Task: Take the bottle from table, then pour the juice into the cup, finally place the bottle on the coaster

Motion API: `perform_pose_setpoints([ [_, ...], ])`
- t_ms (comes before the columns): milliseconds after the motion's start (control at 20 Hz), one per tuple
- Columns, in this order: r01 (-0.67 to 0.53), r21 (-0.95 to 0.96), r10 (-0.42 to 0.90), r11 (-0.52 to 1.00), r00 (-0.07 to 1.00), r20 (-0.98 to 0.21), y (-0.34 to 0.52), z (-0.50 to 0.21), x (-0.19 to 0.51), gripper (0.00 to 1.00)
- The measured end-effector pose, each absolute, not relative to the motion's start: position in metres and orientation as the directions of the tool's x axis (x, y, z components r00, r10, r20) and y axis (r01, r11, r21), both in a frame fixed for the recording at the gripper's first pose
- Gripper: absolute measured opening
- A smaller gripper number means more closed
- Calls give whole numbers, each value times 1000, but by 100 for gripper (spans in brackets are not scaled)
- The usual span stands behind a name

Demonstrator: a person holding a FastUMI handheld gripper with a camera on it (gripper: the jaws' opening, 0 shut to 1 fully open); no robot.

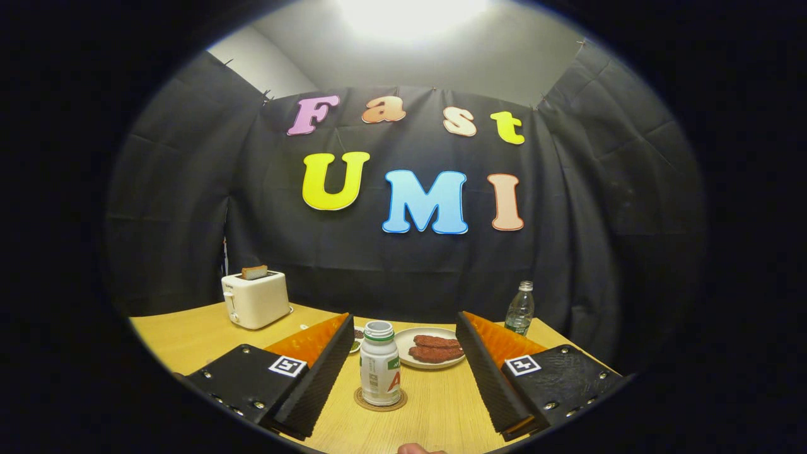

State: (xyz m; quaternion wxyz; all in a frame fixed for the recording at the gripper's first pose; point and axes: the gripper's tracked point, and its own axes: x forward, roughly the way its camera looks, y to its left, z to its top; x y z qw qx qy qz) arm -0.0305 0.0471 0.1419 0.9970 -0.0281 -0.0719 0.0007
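While the fingers [403, 372] stand spread wide apart, a white bottle [380, 364] sits upright on its coaster [380, 401], lower centre of the tabletop [189, 337]

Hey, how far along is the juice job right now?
The white bottle stands upright on the coaster, uncapped, between the fingers of the open gripper, neither touching it. That matches the last step, placing. Whether pouring happened, I can't tell. Nothing is in hand; apparently only backing away remains.
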Motion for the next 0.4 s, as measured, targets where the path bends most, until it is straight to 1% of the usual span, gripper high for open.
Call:
perform_pose_setpoints([
  [400, -1, -43, 6, 999, 992, 128, 8, 105, -60, 99],
])
